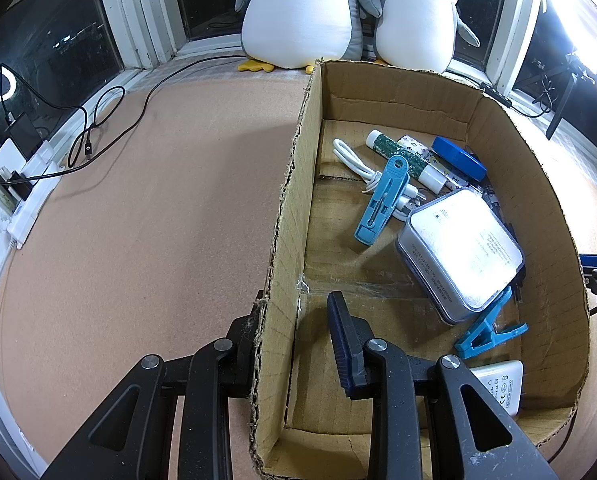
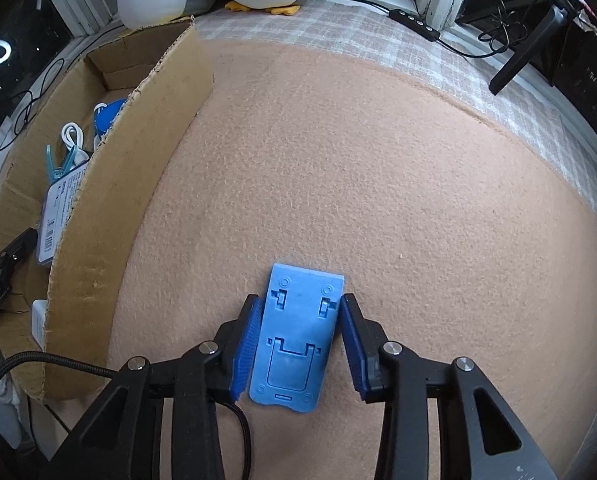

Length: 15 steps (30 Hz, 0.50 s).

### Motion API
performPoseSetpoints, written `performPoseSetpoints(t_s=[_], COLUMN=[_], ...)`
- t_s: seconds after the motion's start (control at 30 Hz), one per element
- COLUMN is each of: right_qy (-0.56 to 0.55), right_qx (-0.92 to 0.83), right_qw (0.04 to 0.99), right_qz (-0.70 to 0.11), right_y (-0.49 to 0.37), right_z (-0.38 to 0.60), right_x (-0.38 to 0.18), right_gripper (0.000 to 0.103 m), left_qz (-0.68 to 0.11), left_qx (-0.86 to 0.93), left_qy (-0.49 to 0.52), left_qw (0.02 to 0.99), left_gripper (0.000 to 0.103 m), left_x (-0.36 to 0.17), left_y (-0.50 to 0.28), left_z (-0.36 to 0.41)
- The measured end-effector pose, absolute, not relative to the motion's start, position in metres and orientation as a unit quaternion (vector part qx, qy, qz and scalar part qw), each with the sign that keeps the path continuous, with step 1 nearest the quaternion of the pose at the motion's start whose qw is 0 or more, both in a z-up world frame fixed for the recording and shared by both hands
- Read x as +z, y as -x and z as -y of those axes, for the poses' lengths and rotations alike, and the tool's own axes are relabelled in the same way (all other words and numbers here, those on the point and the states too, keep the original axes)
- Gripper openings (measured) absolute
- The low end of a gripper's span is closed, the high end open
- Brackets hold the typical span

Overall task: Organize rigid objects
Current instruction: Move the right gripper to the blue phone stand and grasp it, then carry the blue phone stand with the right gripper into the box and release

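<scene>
Item: blue folding stand, flat plastic plate with moulded slots, lying face-up on the tan felt tabletop at about six o'clock in the right wrist view. The right hand-held gripper points steeply down and straddles it, one blue pad along each long edge; the left pad appears to touch, a thin sliver of gap shows at the right pad, so the grasp reads as closing in but not yet clenched. Straddling the narrow width is probably chosen because the plate lies too flat to take any other way. Item: left hand-held gripper, clamped on the near part of the left wall of the cardboard box, one finger outside, one inside; likely a bracing hold, so the light box does not slide as things go in. Contents of box, near to far in the left wrist view: white charger at five o'clock, blue clothes peg, clear case with white insert at three o'clock, second blue peg, coiled white cable, patterned tubes, dark blue oblong piece at one o'clock. Judged status: the stand is the only loose piece seen outside the box, which lies at nine to eleven o'clock from it. Beyond, at twelve o'clock: two plush penguins on the window ledge, not part of the sort.
</scene>
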State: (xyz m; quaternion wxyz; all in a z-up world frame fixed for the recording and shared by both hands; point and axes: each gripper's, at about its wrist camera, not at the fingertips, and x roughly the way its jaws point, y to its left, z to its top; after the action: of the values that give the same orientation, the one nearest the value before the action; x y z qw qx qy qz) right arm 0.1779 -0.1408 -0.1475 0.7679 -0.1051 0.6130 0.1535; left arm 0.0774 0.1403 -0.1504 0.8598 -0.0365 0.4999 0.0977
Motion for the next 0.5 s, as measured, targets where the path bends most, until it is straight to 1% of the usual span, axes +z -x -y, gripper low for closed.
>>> performPoseSetpoints(t_s=[0.23, 0.5], right_qy=[0.099, 0.077], right_qx=[0.159, 0.157], right_qw=[0.770, 0.782], right_qz=[-0.610, -0.599], right_y=[-0.177, -0.179], right_z=[0.150, 0.161], right_x=[-0.146, -0.143], right_gripper=[0.034, 0.033], left_qz=[-0.500, -0.500], left_qx=[0.098, 0.098], left_qy=[0.036, 0.036], left_qw=[0.860, 0.860], left_gripper=[0.031, 0.031], left_x=[-0.150, -0.150], left_y=[-0.077, -0.077], left_z=[-0.140, -0.140])
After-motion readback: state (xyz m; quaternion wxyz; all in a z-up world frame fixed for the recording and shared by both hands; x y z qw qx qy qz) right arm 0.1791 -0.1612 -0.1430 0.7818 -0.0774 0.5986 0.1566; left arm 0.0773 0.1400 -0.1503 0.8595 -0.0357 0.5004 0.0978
